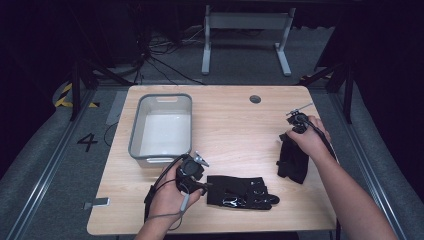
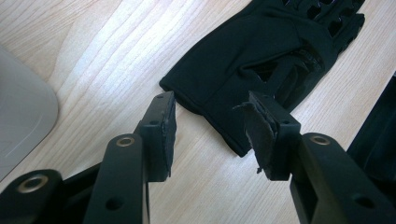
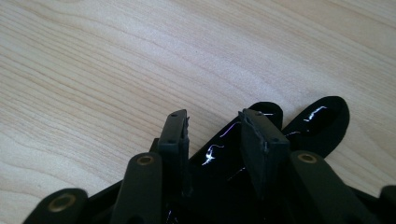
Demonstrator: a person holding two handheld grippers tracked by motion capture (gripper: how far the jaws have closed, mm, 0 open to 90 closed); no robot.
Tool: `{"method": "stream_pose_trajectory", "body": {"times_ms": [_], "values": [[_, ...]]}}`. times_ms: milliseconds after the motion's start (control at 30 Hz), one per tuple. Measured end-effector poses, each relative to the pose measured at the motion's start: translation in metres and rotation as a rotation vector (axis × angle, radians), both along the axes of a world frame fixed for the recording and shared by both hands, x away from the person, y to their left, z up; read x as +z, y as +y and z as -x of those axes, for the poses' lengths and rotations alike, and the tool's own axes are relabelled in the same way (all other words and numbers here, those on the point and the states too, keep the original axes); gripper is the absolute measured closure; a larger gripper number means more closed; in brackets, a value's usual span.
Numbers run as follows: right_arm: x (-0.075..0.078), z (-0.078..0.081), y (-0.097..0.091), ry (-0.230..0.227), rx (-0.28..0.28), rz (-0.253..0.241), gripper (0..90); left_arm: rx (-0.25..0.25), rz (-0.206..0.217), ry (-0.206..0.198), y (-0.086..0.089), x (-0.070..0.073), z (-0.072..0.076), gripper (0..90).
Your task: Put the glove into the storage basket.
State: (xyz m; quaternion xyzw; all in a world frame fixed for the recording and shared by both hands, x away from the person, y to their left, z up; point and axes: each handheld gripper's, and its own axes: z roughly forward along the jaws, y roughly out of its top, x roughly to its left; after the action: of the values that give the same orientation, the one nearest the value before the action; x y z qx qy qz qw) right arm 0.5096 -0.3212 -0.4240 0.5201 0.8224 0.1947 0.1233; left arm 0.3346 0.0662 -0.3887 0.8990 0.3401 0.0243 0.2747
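- Two black gloves lie on the tabletop (image 1: 235, 120): the near glove (image 1: 240, 192) flat along the front edge, fingers pointing right, and the far glove (image 1: 293, 157) bunched at the right side.
- A grey plastic bin (image 1: 161, 127) stands empty at the rear left, well apart from both gloves; judging by that, the work looks like gathering the gloves into it, and neither is picked up yet.
- The left claw (image 2: 212, 133) hovers just short of the near glove's cuff (image 2: 219, 107), jaws set apart with bare wood between the pads, gripping nothing.
- The left hand (image 1: 175, 197) holds its gripper low and roughly level, pointing right along the front edge toward the cuff.
- The right claw (image 3: 215, 140) sits over the far glove's finger loops (image 3: 322, 121), jaws parted and nothing pinched; fabric lies under and between them, but the pads do not press on it.
- The right hand (image 1: 309, 140) reaches in with the forearm stretched across the right edge, gripper tipped down onto the glove.
- Next, each claw likely needs to slide forward so cloth sits between the pads, then close firmly; thin fabric may slip unless a fold is caught.
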Motion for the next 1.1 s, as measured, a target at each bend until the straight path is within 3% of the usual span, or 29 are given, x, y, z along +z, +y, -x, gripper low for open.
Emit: {"method": "stream_pose_trajectory", "body": {"times_ms": [233,400,767,933,1100], "values": [[-0.004,0.0,0.0,0.007,-0.007,-0.005,64.3,-0.009,0.0,0.003,-0.002,-0.001,-0.001,53.5],[-0.005,-0.001,-0.002,-0.001,-0.006,0.015,76.0,-0.01,-0.002,0.003,-0.002,0.0,0.0,53.1],[-0.005,-0.001,-0.008,-0.005,-0.021,-0.022,89.1,-0.012,0.0,0.003,-0.004,-0.001,0.0,52.9],[0.001,0.004,-0.014,-0.017,-0.033,-0.055,89.9,-0.016,0.003,0.001,-0.005,-0.001,-0.001,52.9],[0.019,0.016,-0.018,-0.059,-0.025,-0.097,90.0,-0.027,0.006,0.0,-0.009,0.0,-0.001,52.9]]}}
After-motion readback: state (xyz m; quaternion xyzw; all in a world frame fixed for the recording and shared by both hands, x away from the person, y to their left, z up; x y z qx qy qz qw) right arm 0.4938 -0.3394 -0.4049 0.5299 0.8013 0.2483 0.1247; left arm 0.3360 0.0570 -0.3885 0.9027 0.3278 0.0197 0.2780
